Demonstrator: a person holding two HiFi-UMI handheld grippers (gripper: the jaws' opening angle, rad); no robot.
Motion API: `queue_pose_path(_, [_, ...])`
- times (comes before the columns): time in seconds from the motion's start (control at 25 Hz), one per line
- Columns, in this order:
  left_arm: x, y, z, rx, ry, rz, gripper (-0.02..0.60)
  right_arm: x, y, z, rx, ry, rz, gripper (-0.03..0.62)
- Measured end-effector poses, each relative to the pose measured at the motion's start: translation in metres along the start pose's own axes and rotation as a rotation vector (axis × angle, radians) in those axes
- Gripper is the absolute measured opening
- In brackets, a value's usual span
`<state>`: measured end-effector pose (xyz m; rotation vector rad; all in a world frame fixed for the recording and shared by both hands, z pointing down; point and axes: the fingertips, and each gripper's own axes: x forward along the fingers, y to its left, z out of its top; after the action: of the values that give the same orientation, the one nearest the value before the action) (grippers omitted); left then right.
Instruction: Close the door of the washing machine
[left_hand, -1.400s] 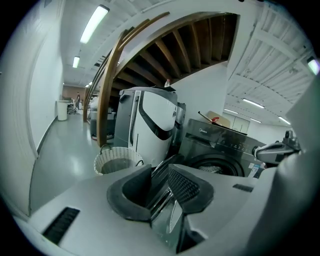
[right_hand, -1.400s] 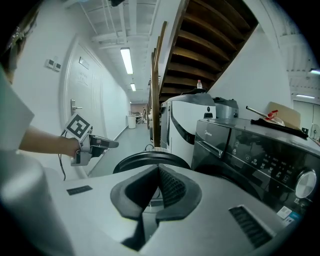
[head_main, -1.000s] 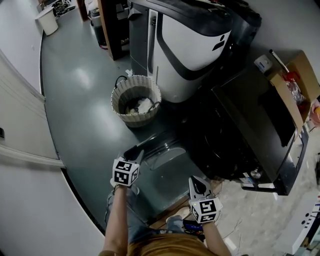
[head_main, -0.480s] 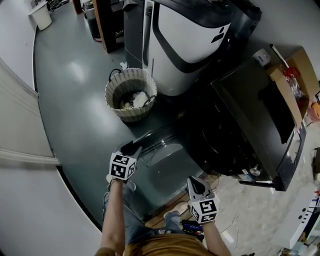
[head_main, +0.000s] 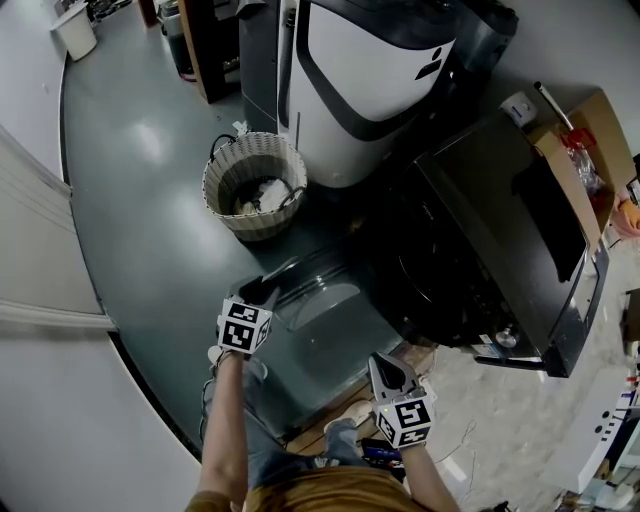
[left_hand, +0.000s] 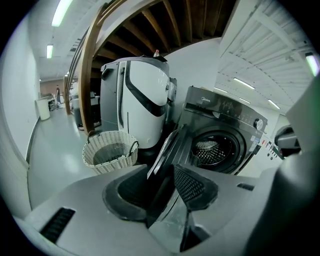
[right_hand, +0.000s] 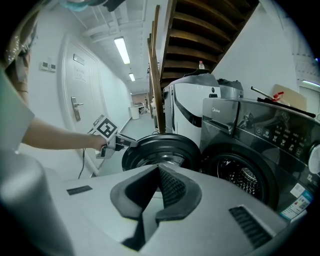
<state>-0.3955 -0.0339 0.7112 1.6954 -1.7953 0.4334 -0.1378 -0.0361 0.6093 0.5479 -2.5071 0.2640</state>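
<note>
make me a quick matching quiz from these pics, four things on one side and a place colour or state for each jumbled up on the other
Things:
1. washing machine door
2. wicker basket
3. cardboard box
4. drum

Place, colour or state:
a. brown
b. seen through the round front opening
c. swung open
d. on the floor beside the white appliance

Pairs: 1-c, 2-d, 3-a, 4-b
</note>
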Motion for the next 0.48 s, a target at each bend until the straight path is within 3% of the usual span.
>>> queue_pose_path(0.48, [0.0,-0.009,-0.004,-0.023,0.037,0.009,0.179,-0.015,-0.003,-0.002,0.025,-0.022,0.038,0.012])
